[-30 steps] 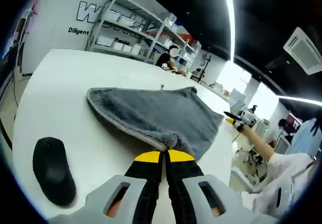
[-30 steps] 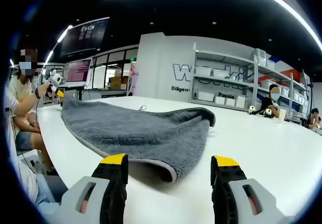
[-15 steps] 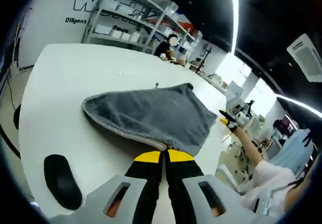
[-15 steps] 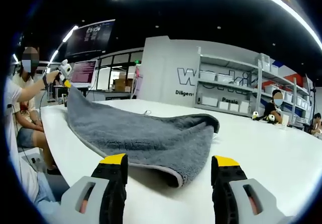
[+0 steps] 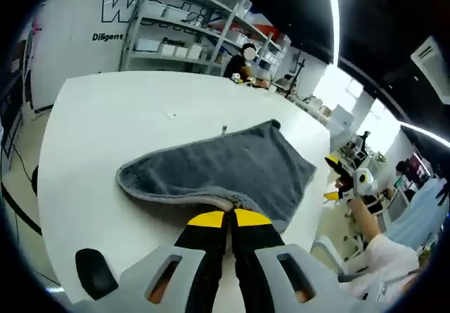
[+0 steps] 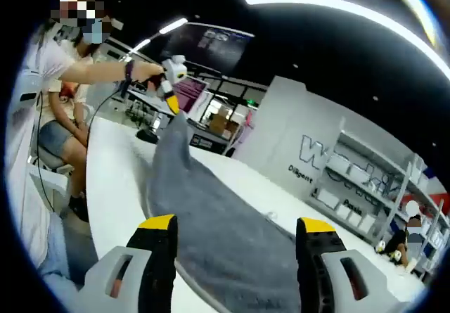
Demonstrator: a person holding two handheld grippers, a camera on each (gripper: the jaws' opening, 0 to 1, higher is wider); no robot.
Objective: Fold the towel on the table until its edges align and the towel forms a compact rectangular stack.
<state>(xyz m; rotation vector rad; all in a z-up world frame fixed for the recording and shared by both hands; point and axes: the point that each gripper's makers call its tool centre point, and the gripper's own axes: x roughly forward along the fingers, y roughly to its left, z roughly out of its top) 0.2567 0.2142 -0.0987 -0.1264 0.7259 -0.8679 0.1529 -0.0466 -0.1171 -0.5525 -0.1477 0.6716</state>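
1. Left gripper, low centre of the left gripper view: jaws pressed together on the near hem of the grey towel, just above the yellow tips.
2. Towel in that view across the middle of the white table, near edge lifted into a rolled lip, far corner toward the upper right.
3. Right gripper, bottom of the right gripper view: jaws wide apart, nothing between them, towel running beneath and beyond the gap.
4. Upper left of the right gripper view: left gripper again, in a person's hand, pulling one corner up into a peak.
5. Likely step: carrying the held corner over for a fold.
6. To do it well: clamp the opposite corner with the free gripper first, so both ends rise level.
7. Carry both across together, low and taut; avoid dragging the bottom layer.
8. Lay hem onto hem, match corners before letting go.
9. Risk: one-sided lift giving a skewed, diagonal fold.
10. Black mouse, lower left of the left gripper view, well apart from the cloth.
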